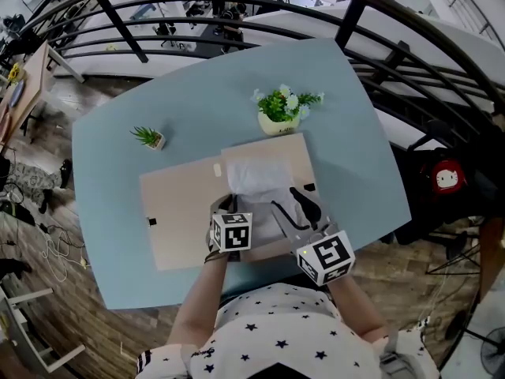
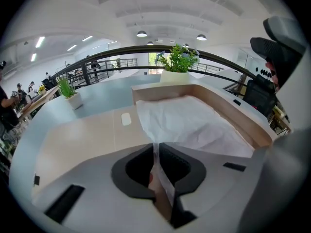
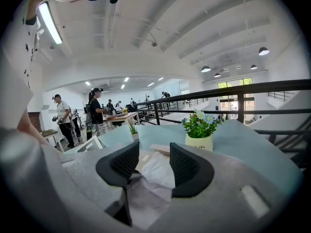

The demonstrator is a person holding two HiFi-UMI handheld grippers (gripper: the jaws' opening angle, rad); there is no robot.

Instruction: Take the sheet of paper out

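Observation:
A crumpled white sheet of paper (image 1: 256, 178) lies in a shallow tan box (image 1: 265, 144) on the blue table (image 1: 110, 148). The box's flat lid (image 1: 177, 212) lies open to the left. My left gripper (image 1: 230, 209) is at the box's near edge, shut on the paper's near edge, which shows as a thin white strip (image 2: 156, 152) pinched between the dark pads. My right gripper (image 1: 286, 199) hovers over the near right part of the sheet, open. In the right gripper view the paper (image 3: 156, 173) shows beyond its spread jaws with nothing between them.
A white pot of green plants with pale flowers (image 1: 280, 113) stands just behind the box. A small green plant (image 1: 148, 137) sits at the far left of the table. A dark railing (image 1: 237, 14) curves round the table's far side.

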